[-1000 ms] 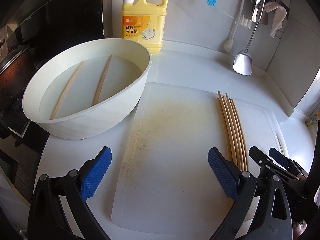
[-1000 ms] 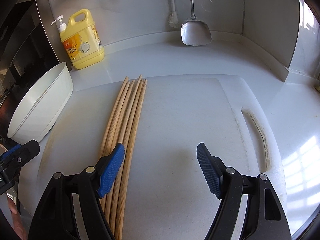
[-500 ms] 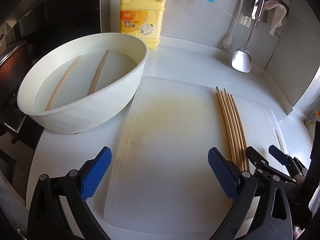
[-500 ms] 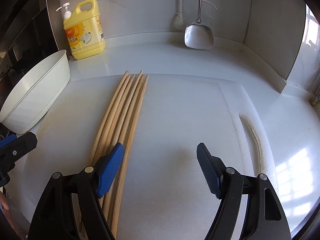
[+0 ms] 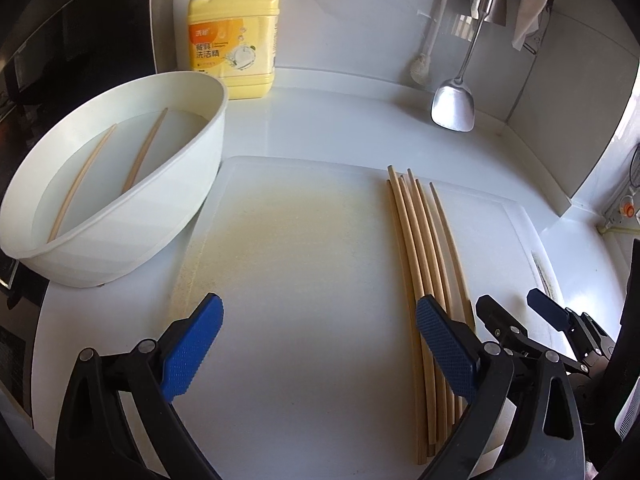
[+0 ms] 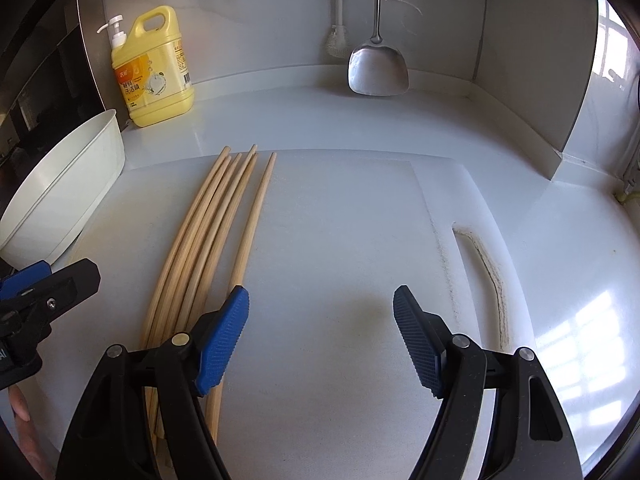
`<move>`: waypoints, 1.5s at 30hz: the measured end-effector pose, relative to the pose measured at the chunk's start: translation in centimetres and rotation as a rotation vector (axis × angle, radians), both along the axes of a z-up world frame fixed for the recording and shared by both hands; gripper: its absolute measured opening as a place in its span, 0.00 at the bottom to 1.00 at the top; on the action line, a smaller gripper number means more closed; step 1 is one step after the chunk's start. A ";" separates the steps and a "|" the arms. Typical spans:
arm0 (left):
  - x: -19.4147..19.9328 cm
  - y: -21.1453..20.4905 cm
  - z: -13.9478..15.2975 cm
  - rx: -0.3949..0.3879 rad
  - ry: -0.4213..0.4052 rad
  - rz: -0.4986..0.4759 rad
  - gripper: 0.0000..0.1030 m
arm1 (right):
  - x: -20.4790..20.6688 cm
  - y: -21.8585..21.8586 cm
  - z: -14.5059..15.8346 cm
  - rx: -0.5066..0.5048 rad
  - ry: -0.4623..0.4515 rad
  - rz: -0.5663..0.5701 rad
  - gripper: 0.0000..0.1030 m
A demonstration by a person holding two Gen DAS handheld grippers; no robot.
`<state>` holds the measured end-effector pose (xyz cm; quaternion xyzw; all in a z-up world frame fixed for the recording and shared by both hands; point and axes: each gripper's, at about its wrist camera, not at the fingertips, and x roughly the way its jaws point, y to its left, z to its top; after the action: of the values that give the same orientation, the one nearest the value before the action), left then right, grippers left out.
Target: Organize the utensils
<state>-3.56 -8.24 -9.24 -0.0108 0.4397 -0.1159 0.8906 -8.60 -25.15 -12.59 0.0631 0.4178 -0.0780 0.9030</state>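
Water fills the round white plastic basin (image 5: 120,216), which stands on the white table (image 5: 332,120) just left of the white plastic cutting board (image 5: 304,280), its wall touching the board's left edge. Two pale wooden chopsticks (image 5: 146,148) lie apart in the water. Behind the basin, beyond the board's far left corner, stands a yellow dish-soap jug with a pump top (image 5: 234,36). The left tool (image 5: 318,344) hovers over the board's near part with its blue-padded jaws spread wide and nothing between them. On the board's right half lies a bundle of long wooden chopsticks (image 5: 420,248), side by side and pointing away; the rightmost stick (image 6: 252,224) is splayed slightly apart from the others at its far tip. The right tool (image 6: 320,336) hangs over the board just right of the bundle, jaws wide and empty, its left pad above the near ends of the sticks. Beyond the board's far right, a steel spatula (image 6: 378,68) hangs against the wall.
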 end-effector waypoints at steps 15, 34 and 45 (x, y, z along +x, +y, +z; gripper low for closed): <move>1.5 -3.1 -1.9 0.015 0.039 -0.067 0.93 | -1.0 -2.2 -0.2 0.038 -0.017 -0.037 0.69; 2.0 -1.1 -2.6 0.033 0.027 0.012 0.93 | -0.8 -2.2 0.0 0.052 -0.017 -0.025 0.69; 2.4 0.6 -2.9 0.084 0.004 0.062 0.93 | 0.5 -0.1 0.3 0.026 -0.013 0.029 0.69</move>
<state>-1.17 -7.66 -12.14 0.0126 0.4456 -0.0698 0.8924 -8.09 -25.22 -12.32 0.0693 0.4135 -0.0592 0.9059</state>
